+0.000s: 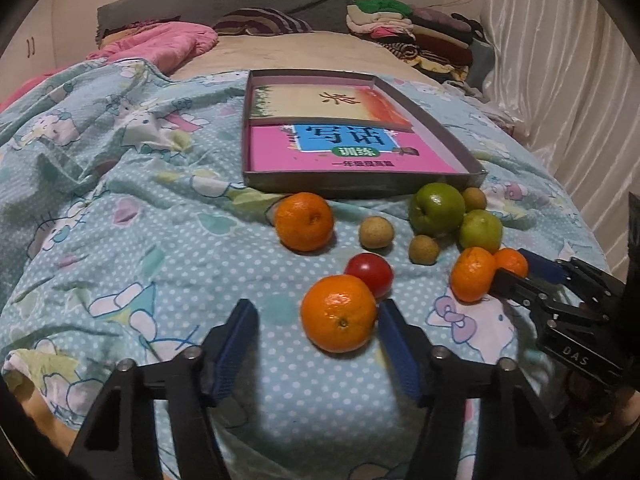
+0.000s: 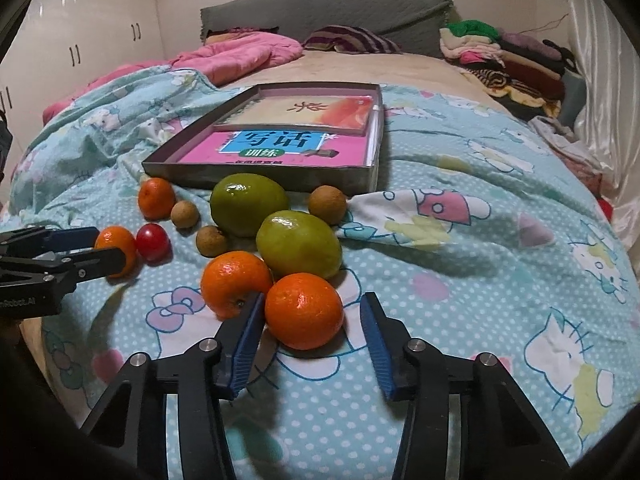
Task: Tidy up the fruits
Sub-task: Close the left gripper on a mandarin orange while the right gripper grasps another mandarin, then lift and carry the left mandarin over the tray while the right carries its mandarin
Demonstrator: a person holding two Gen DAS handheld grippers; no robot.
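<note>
Fruit lies on the bed quilt in front of a shallow grey tray [image 1: 360, 186] holding two books. My left gripper [image 1: 316, 320] is open around an orange [image 1: 338, 312], its right finger beside it; a red cherry tomato [image 1: 370, 274] sits just behind. My right gripper [image 2: 312, 320] is open around another orange [image 2: 304, 310], with a second orange [image 2: 234, 282] touching its left finger [image 2: 248, 336]. Two green fruits [image 2: 298, 244] [image 2: 248, 204], several small brown longans [image 2: 327, 204] and a far orange [image 2: 156, 198] lie nearby. The right gripper also shows in the left wrist view [image 1: 516, 270].
The tray [image 2: 260, 176] sits mid-bed on the blue cartoon quilt [image 2: 480, 240]. A pink duvet [image 2: 240, 56] and a striped pillow lie at the headboard. A clothes pile [image 2: 504, 56] and white curtain [image 1: 560, 80] are on the right. Wardrobes [image 2: 80, 40] stand left.
</note>
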